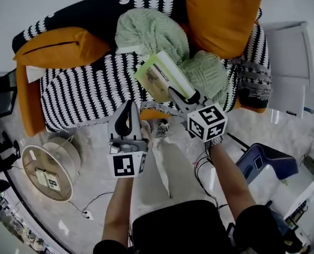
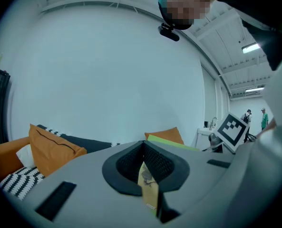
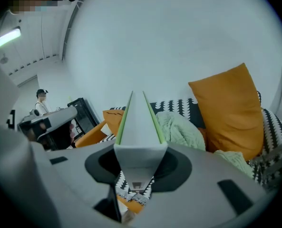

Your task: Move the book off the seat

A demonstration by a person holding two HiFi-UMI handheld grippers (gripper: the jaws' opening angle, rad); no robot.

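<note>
A light green book [image 1: 162, 74] is tilted above the front part of the black-and-white patterned sofa seat [image 1: 82, 94], beside a green blanket [image 1: 151, 30]. My right gripper [image 1: 184, 100] is shut on the book's near edge. In the right gripper view the book [image 3: 139, 122] runs edge-on away from the jaws [image 3: 140, 167], with the sofa behind it. My left gripper [image 1: 129, 106] hangs in front of the sofa, left of the book, jaws together and pointing upward. In the left gripper view a thin yellowish printed strip shows in the slit of the left gripper [image 2: 148, 167]; what it is I cannot tell.
Orange cushions lie at the sofa's left [image 1: 61, 46] and stand at its back right [image 1: 223, 15]. A round wooden stool [image 1: 48, 171] stands on the floor at the left. A white table [image 1: 292, 67] is to the right, a blue object [image 1: 265, 163] nearer me, and cables on the floor.
</note>
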